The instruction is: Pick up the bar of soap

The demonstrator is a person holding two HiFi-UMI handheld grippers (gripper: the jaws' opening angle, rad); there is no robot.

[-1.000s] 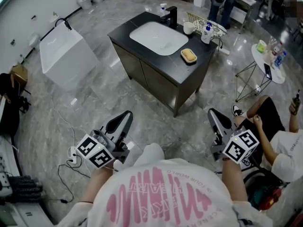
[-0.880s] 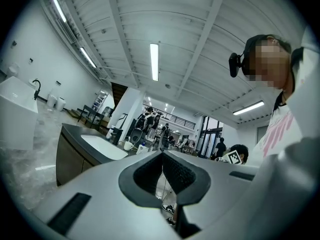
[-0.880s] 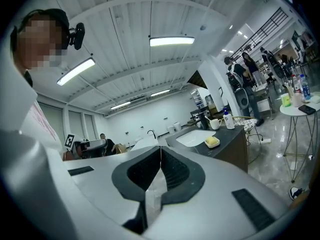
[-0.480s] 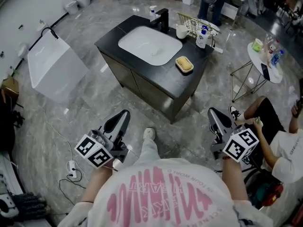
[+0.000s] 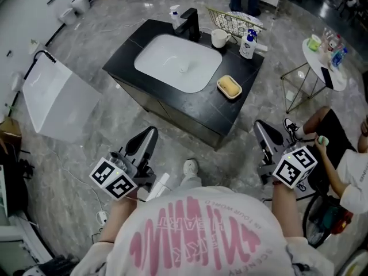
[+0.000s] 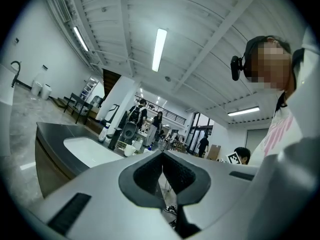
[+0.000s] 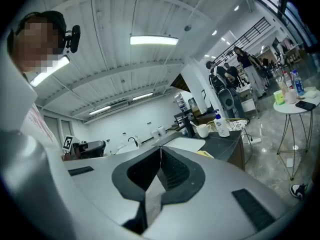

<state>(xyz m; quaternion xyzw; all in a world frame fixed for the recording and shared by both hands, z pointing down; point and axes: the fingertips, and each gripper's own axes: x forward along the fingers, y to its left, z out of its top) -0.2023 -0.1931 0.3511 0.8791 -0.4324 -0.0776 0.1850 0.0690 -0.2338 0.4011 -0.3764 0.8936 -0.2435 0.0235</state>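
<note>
Jaws: both pairs are pressed together with nothing between them. The left gripper (image 5: 150, 134) and right gripper (image 5: 262, 131) are held low in front of the person's torso, above the floor, well apart from the vanity. Beyond them stands the black counter (image 5: 192, 107) with its white basin (image 5: 172, 68). The bar of soap (image 5: 229, 87) lies on the counter just right of the basin; a cup (image 5: 218, 37) and bottle (image 5: 248, 43) stand farther back. Step, as judged: approach, no reach begun. The next move calls for closing in, parting the right jaws, and straddling the soap from above.
</note>
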